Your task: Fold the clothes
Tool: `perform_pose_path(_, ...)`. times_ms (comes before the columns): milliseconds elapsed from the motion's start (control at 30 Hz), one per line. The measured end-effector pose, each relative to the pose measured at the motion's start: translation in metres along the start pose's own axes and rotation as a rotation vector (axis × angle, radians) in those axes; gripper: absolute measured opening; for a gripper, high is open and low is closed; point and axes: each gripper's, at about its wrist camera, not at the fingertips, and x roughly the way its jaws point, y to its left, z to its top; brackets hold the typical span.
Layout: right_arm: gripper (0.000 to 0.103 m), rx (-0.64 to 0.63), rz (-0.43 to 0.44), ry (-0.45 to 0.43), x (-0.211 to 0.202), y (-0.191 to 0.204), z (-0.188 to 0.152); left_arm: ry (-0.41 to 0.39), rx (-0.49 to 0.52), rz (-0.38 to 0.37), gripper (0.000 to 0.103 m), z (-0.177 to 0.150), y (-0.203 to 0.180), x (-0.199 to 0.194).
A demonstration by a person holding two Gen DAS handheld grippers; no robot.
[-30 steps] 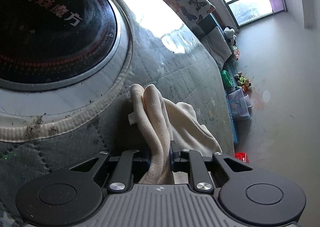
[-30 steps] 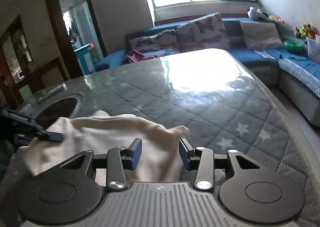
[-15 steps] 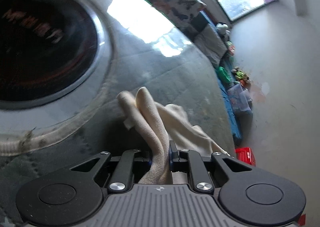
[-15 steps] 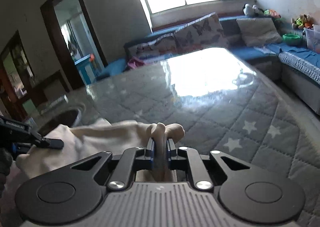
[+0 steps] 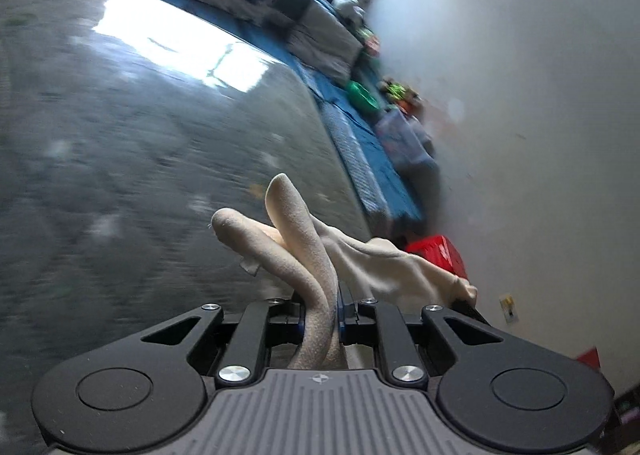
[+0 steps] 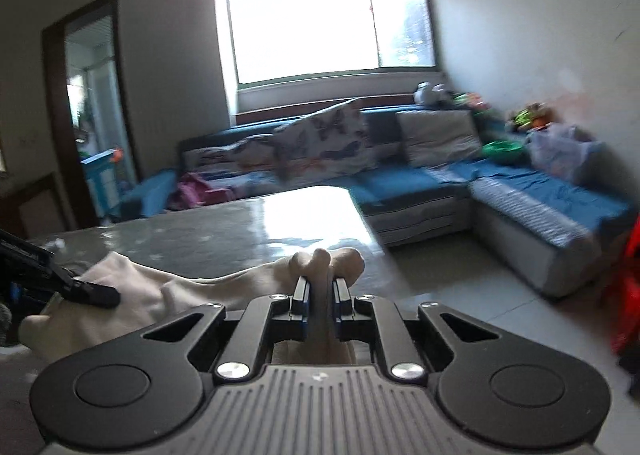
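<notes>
A cream fleece garment (image 5: 384, 263) hangs stretched between both grippers above the grey quilted table (image 5: 120, 159). My left gripper (image 5: 320, 303) is shut on one bunched edge, which sticks up past its fingers. In the right wrist view my right gripper (image 6: 320, 287) is shut on the other bunched edge of the garment (image 6: 168, 291). The left gripper (image 6: 80, 287) shows as black fingers at the left, clamped on the cloth's far end. The garment's lower part is hidden behind the gripper bodies.
The table (image 6: 224, 231) has a glossy, sunlit top. A blue corner sofa (image 6: 520, 195) with butterfly cushions (image 6: 320, 147) lines the window wall. A red crate (image 5: 436, 251) sits on the floor by the wall, and a doorway (image 6: 92, 115) opens at the left.
My right gripper has shut on the garment's edge. Both grippers have lifted the cloth off the table, and the left view has swung away from the round black cooktop.
</notes>
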Motion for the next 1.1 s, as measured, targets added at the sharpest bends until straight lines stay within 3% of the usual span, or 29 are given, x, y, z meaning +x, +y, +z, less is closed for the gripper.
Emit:
perform_pose_path(67,0.010,0.001,-0.037,0.008,0.002,-0.011,0.001,0.024,0.015,-0.012,0.015,-0.002,-0.009,0.018)
perform_pose_path(200,0.011,0.021,-0.096,0.070,0.018,-0.033,-0.010,0.054,0.030,0.037,0.016,-0.006,-0.008,0.034)
perform_pose_path(367,0.014,0.062,-0.148,0.095,0.030,-0.048,-0.020,0.047,0.052,0.118,0.031,-0.004,-0.001,0.033)
perform_pose_path(467,0.014,0.040,-0.099,0.093,0.033,-0.042,-0.017,0.043,0.065,0.165,0.033,-0.003,0.003,0.033)
perform_pose_path(633,0.016,0.040,0.001,0.149,0.058,-0.029,-0.019,0.056,0.090,0.161,0.032,0.001,-0.003,0.051)
perform_pose_path(933,0.022,0.023,0.006,0.218,0.097,-0.023,-0.022,0.078,0.135,0.153,0.032,0.008,-0.015,0.083)
perform_pose_path(1100,0.035,0.024,0.018,0.198,0.083,-0.023,-0.019,0.084,0.161,0.140,0.034,0.006,-0.022,0.089)
